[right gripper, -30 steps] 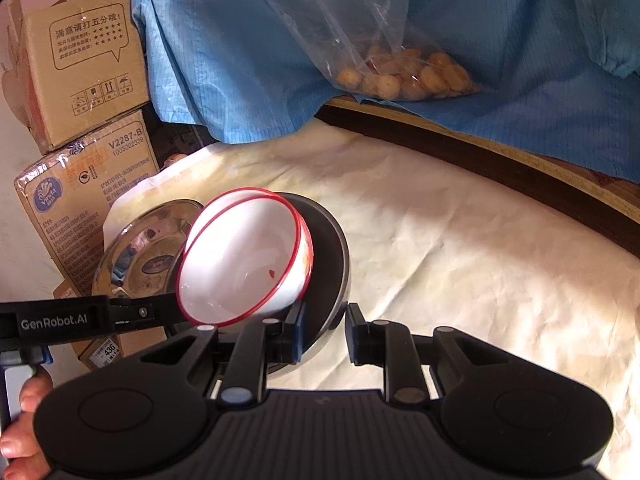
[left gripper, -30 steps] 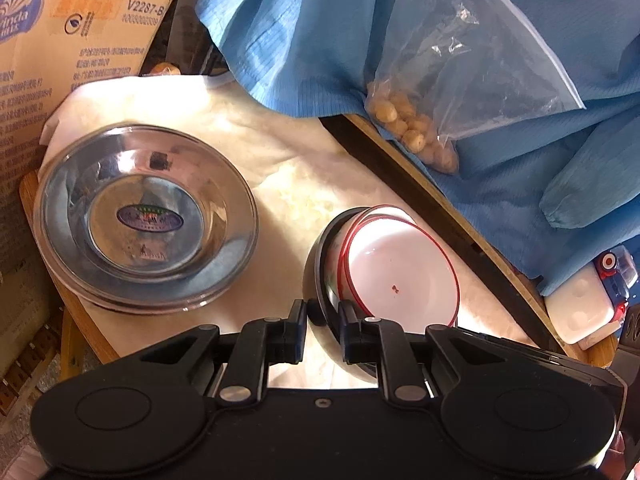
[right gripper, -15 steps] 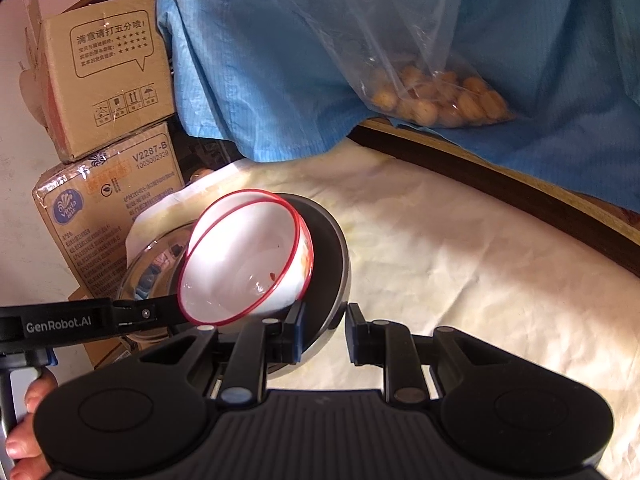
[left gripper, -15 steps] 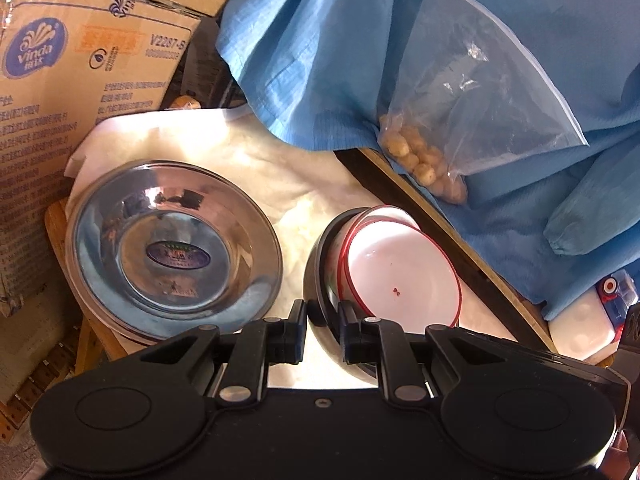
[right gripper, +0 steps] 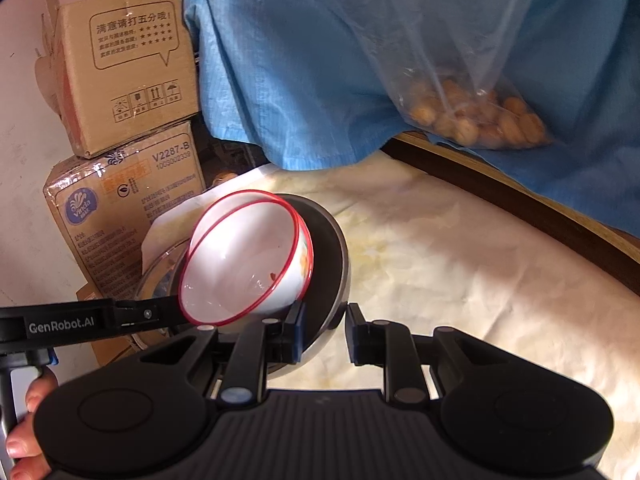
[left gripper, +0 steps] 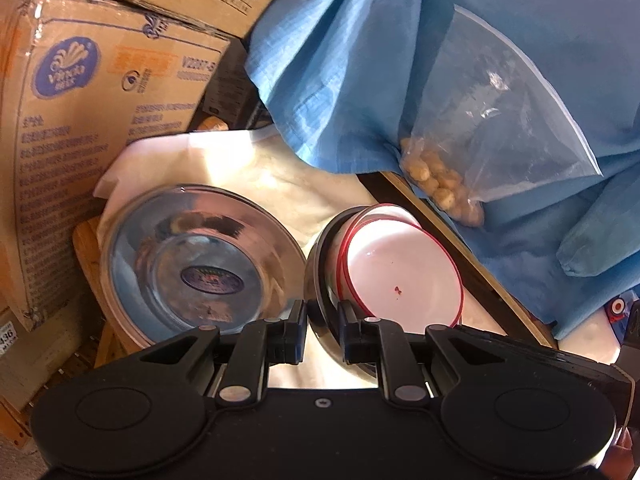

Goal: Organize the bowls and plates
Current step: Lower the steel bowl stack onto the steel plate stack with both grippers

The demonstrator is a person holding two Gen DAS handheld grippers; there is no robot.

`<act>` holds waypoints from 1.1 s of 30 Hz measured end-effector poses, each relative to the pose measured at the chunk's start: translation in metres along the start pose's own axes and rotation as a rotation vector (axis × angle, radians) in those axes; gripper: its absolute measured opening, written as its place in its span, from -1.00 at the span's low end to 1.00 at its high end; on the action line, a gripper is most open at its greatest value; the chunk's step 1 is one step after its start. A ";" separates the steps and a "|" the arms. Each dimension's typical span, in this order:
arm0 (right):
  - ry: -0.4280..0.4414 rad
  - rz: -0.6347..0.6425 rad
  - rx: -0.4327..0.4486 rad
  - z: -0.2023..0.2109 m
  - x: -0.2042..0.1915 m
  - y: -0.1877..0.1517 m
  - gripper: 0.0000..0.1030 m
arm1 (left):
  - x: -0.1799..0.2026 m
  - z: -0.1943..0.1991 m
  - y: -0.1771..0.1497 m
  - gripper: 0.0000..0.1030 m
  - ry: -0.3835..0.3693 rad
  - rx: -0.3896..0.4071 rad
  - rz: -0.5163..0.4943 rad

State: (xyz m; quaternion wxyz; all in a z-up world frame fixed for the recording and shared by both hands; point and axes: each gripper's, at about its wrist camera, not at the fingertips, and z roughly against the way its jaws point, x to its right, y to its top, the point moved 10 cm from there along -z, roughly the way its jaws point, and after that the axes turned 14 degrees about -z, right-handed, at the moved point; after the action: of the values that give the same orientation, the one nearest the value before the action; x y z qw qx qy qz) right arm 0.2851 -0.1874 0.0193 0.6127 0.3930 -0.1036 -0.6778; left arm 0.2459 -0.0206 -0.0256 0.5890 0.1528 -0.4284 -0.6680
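Two grippers, left (left gripper: 322,332) and right (right gripper: 322,334), each clamped on your dark bowl's (right gripper: 334,256) rim; white bowls (right gripper: 244,268) inside may slide toward the steel plate (left gripper: 160,256) if tilted.

The near rim of the dark bowl (left gripper: 316,280) is hidden behind the fingers of the left gripper (left gripper: 322,330), and the lower of the 2 red-rimmed white bowls (left gripper: 400,276) shows only a sliver of rim. The steel plate (left gripper: 192,264) is cut off at its near edge by the gripper body, and its centre label is too blurred to read. In the right wrist view the hand (right gripper: 28,428) is cropped by the frame's left edge, and the contents of the plastic bag (right gripper: 476,120) cannot be identified.
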 end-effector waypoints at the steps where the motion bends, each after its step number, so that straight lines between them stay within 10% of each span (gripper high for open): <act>1: 0.003 0.004 -0.001 -0.001 -0.002 0.001 -0.55 | -0.002 0.001 0.001 -0.69 0.004 0.002 0.002; 33: 0.049 0.097 -0.048 -0.044 -0.064 0.003 -0.54 | -0.070 0.021 0.012 -0.69 0.088 0.034 0.076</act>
State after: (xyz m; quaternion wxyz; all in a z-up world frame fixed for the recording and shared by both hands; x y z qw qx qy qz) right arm 0.3129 -0.1147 0.0174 0.6566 0.3892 -0.0910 -0.6396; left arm 0.2569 0.0521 -0.0256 0.6293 0.1756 -0.4189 -0.6306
